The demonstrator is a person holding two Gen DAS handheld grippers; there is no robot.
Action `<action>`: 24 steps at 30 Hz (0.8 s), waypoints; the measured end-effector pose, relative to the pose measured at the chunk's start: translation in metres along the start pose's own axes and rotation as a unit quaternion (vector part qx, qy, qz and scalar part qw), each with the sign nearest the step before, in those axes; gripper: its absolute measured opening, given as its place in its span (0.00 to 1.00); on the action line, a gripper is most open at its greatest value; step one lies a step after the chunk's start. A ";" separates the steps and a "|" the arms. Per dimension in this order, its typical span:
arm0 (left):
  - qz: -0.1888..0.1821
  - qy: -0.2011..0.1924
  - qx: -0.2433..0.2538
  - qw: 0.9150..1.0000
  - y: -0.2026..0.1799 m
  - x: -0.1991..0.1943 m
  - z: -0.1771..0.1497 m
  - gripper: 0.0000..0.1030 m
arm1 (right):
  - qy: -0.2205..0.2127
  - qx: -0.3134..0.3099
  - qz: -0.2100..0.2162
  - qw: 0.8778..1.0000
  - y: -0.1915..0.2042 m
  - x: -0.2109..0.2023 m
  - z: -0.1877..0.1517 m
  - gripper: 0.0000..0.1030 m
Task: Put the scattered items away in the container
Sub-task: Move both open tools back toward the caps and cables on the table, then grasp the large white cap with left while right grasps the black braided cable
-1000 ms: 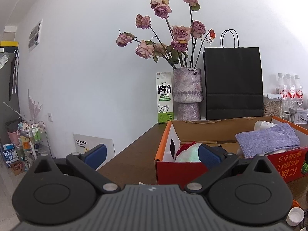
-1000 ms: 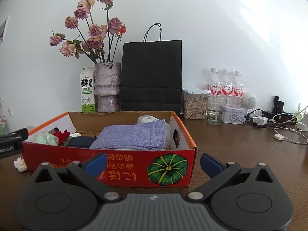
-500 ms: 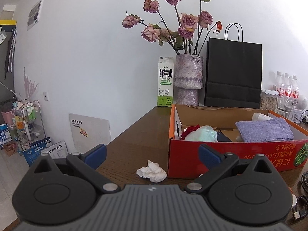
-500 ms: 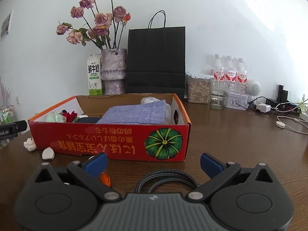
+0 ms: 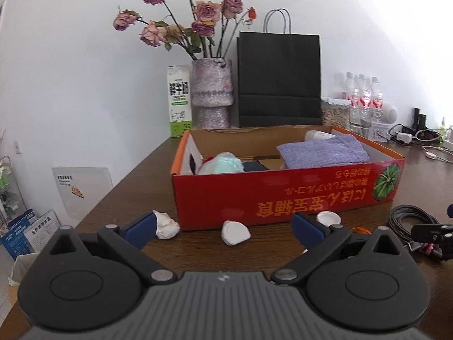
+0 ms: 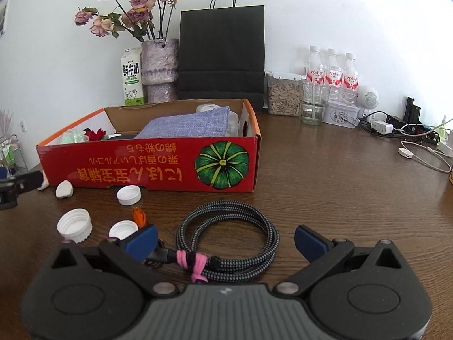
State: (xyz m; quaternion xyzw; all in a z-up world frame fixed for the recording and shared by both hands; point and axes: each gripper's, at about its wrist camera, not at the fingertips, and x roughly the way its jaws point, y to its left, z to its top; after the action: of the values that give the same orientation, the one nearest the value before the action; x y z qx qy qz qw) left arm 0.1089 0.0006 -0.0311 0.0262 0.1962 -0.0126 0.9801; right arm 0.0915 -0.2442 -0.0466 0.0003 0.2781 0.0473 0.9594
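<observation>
A red cardboard box holds a folded blue cloth, a green bundle and a red flower. In front of it lie a crumpled tissue, a white pebble-like lump, several white bottle caps, an orange scrap and a coiled braided cable tied with pink. My left gripper is open and empty, just short of the lump. My right gripper is open and empty over the cable.
Behind the box stand a milk carton, a vase of dried roses, a black paper bag, a seed jar, water bottles and a glass. Chargers and cables lie at the right. The table's left edge drops to the floor.
Both grippers have pulled back and dropped lower, away from the box. The scattered caps, lump and coiled cable on the table have come into view. Both stay open.
</observation>
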 end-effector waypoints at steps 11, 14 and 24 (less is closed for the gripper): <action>-0.059 0.042 0.059 0.996 -0.031 0.011 -0.004 1.00 | 0.019 -0.002 0.013 1.000 -0.004 0.006 0.001 1.00; -0.064 0.053 0.069 0.994 -0.034 0.015 -0.004 1.00 | 0.021 -0.008 0.010 1.000 -0.002 0.011 0.004 1.00; -0.079 0.068 0.075 0.992 -0.037 0.018 -0.005 1.00 | 0.024 0.027 0.015 0.999 -0.016 0.018 0.009 1.00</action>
State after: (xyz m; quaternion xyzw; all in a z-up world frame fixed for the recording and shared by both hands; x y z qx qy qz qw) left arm 0.1224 -0.0362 -0.0448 0.0851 0.2628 -0.1030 0.9556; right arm 0.1130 -0.2579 -0.0495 0.0293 0.3019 0.0537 0.9514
